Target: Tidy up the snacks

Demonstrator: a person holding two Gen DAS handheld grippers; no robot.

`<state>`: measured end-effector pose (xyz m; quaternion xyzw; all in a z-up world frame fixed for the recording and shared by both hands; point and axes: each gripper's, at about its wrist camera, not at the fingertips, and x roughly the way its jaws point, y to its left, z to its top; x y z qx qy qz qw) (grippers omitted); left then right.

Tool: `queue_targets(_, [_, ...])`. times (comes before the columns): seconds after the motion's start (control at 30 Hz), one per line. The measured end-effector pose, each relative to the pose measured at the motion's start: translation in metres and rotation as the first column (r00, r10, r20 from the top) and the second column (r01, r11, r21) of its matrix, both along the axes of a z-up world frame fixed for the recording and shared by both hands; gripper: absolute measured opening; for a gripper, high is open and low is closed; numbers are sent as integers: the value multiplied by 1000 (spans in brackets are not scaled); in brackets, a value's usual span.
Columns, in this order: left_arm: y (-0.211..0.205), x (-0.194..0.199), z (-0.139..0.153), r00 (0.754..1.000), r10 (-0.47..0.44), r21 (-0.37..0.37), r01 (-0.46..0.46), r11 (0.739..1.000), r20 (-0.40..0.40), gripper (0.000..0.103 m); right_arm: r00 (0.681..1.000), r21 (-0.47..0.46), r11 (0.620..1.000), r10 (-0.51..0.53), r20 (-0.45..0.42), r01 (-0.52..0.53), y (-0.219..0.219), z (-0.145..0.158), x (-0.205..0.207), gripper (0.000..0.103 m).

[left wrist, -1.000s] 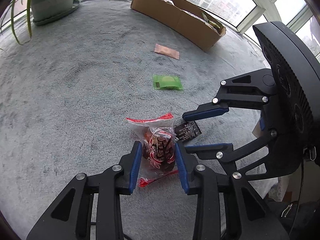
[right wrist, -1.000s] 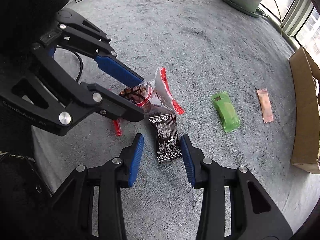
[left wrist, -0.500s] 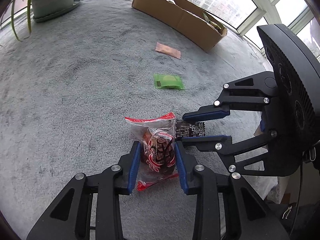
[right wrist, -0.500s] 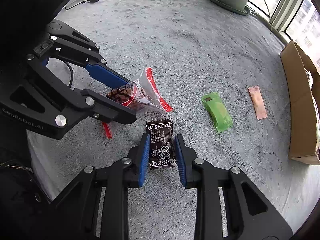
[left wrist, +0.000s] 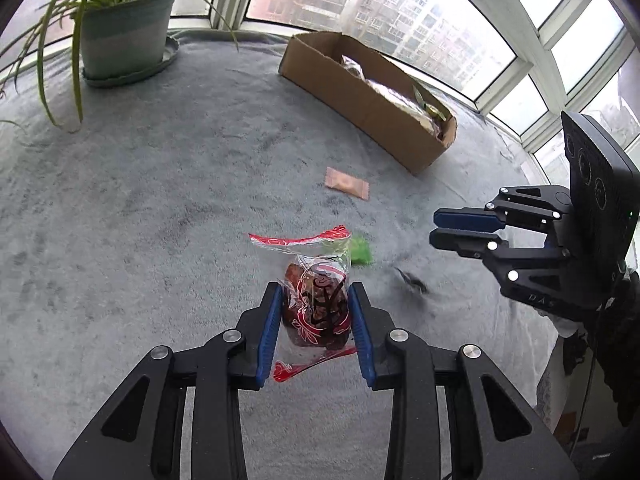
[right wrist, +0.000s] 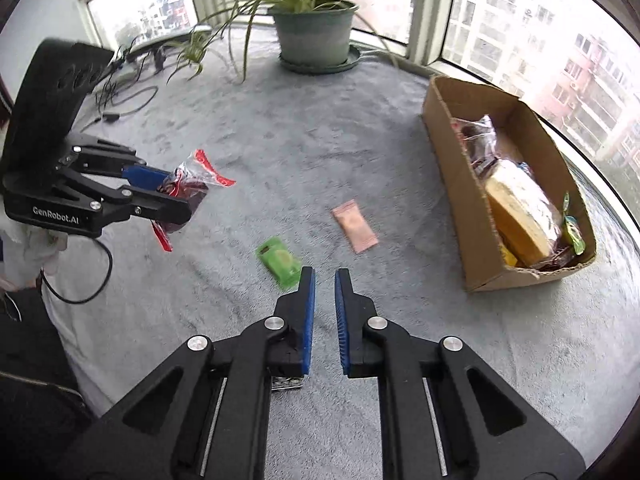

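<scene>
By windows, grey carpet [right wrist: 360, 152]: left gripper [left wrist: 318, 316] fingers clamp red snack bag [left wrist: 316, 304]; right gripper [right wrist: 325, 312] fingers closed.

Blanket [right wrist: 280, 128] fuzzy grey cloth; box [right wrist: 460, 184] matt cardboard; held packet [left wrist: 316, 300] glossy clear plastic; gripper pads [right wrist: 308, 312] ribbed blue.

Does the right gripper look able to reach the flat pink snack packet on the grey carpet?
Probably yes: the pink packet lies uncovered ahead of the right gripper, whose shut jaws must open.
</scene>
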<state>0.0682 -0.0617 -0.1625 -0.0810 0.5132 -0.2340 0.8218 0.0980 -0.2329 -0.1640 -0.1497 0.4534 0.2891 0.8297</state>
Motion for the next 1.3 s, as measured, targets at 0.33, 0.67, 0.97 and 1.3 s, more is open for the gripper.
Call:
queue_targets(0.33, [1, 20, 10, 999, 17, 6, -17, 1000, 39, 32, 988, 23, 997, 71, -139, -69, -5, -22, -10, 41])
queue_targets(0.67, [-4, 14, 10, 999, 4, 25, -5, 1000, 48, 32, 972, -130, 982, 108, -207, -137, 23, -68, -34, 45])
queue_targets(0.97, [-18, 0, 34, 988, -37, 94, 23, 995, 150, 32, 980, -184, 978, 61, -189, -96, 29, -74, -41, 26])
queue_targets(1.3, [-22, -13, 55, 978, -53, 111, 31, 993, 203, 32, 991, -65, 995, -80, -108, 74, -7, -25, -51, 25])
